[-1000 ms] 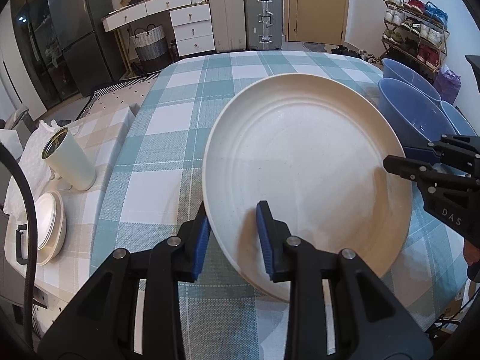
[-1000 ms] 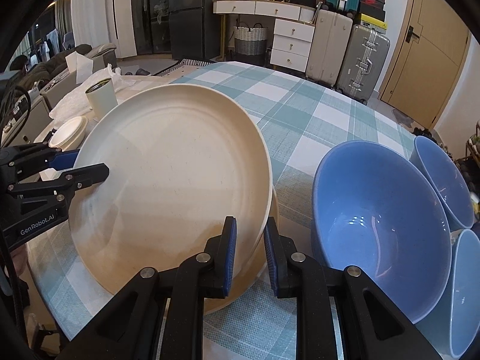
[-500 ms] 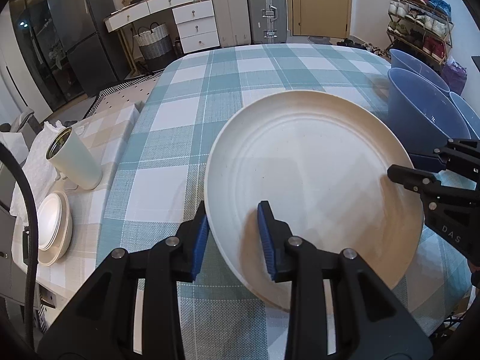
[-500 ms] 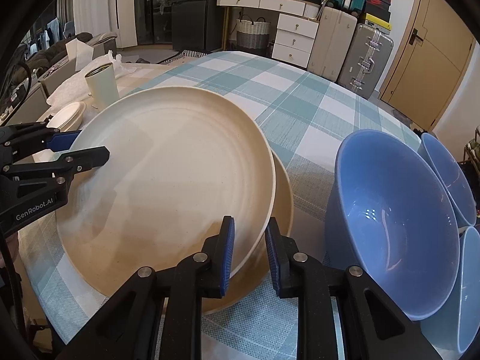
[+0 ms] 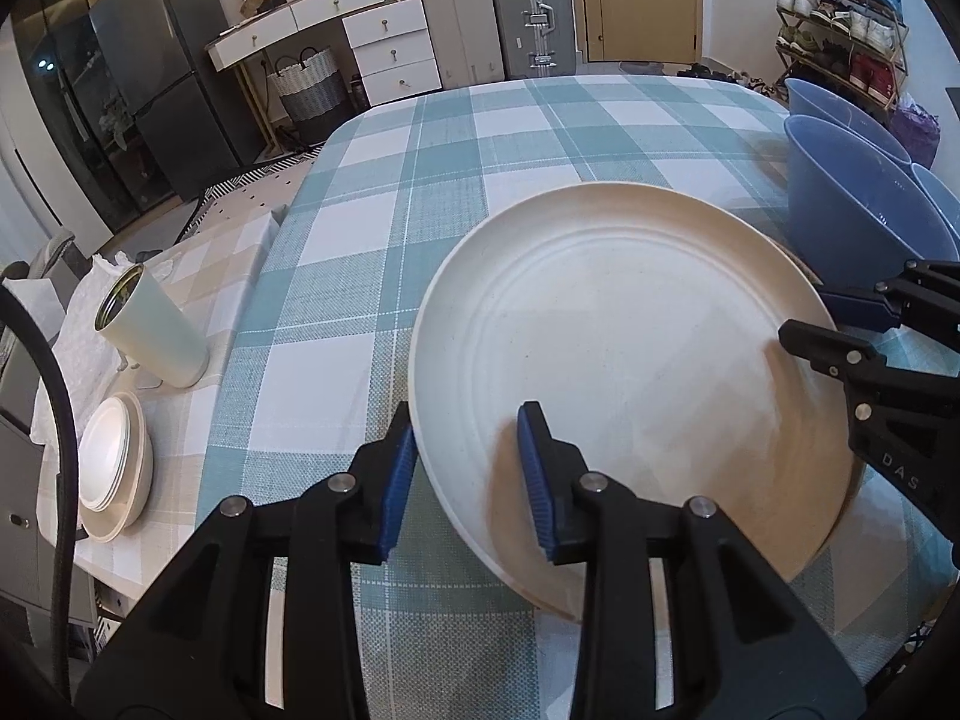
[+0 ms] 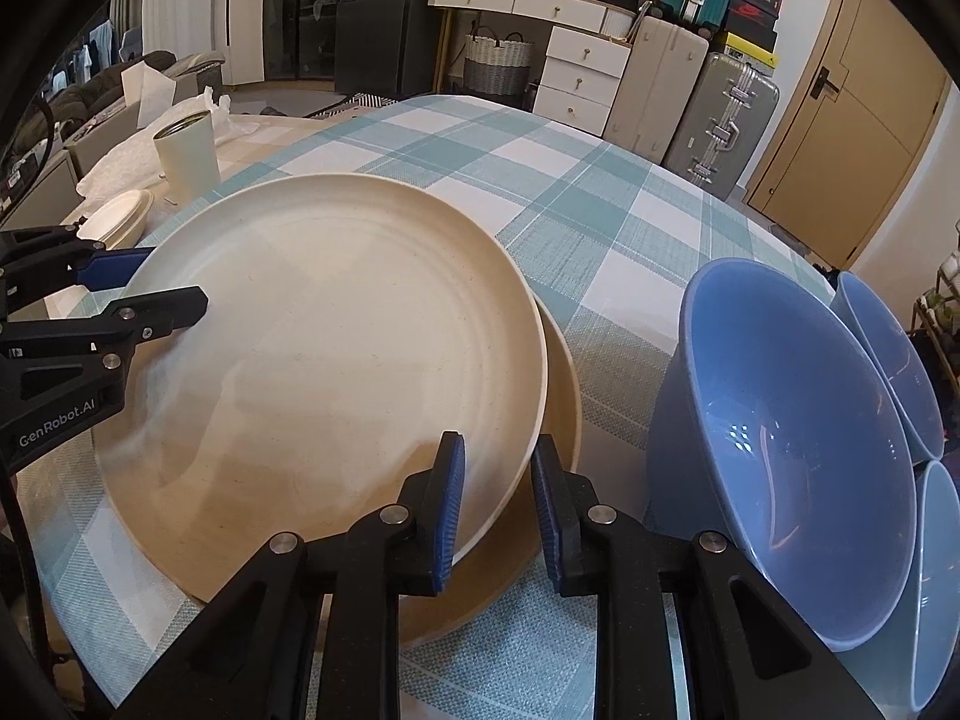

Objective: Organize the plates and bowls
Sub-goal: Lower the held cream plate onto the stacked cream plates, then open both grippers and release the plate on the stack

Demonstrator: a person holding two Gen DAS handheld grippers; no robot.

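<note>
A large cream plate (image 5: 630, 360) (image 6: 336, 348) lies nearly flat on top of a second cream plate (image 6: 558, 396), slightly off-centre to the left of it. My left gripper (image 5: 465, 474) is shut on the upper plate's near-left rim, one blue pad under it and one on top. My right gripper (image 6: 498, 501) is shut on the opposite rim of the same plate. Each gripper shows in the other's view, the right gripper (image 5: 840, 324) and the left gripper (image 6: 162, 282). A blue bowl (image 6: 780, 432) (image 5: 852, 222) stands tilted just right of the plates.
Two more blue bowls (image 6: 888, 360) (image 6: 942, 570) crowd the table's right edge. On a lower side table to the left stand a pale tumbler (image 5: 153, 336) and a stack of small white dishes (image 5: 111, 468). The checked tablecloth (image 5: 480, 138) stretches bare beyond the plates.
The upper plate has come down and levelled out onto the lower plate, with both grippers sinking along with it. The bowls have stayed put.
</note>
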